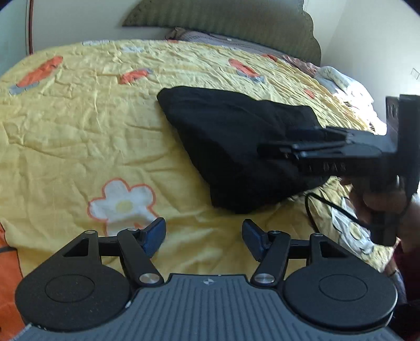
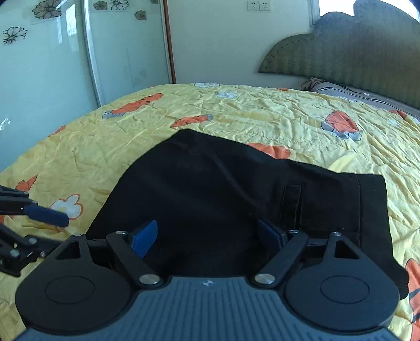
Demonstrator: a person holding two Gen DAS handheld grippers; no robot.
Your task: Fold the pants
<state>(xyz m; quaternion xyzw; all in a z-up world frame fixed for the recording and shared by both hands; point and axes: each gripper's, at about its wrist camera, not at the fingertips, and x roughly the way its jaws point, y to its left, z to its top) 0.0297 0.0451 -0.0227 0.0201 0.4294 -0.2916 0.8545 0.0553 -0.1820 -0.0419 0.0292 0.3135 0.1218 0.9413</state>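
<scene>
Black pants (image 1: pixel 231 141) lie folded in a compact bundle on the yellow bedspread (image 1: pixel 78 126). In the right wrist view the pants (image 2: pixel 210 188) fill the middle, waistband and a belt loop toward the right. My left gripper (image 1: pixel 203 237) is open and empty, over bare bedspread just short of the pants' near edge. My right gripper (image 2: pixel 207 237) is open, low over the near part of the pants, holding nothing. It also shows from the side in the left wrist view (image 1: pixel 278 150), above the pants. The left gripper's blue fingertip (image 2: pixel 50 215) shows at the left of the right wrist view.
The bedspread has orange and white flower prints. A green padded headboard (image 1: pixel 236 23) and pillows (image 1: pixel 338 78) stand at the far end. A glass sliding door (image 2: pixel 52 65) is beyond the bed's far side. A black cable (image 1: pixel 328 207) trails by the person's hand.
</scene>
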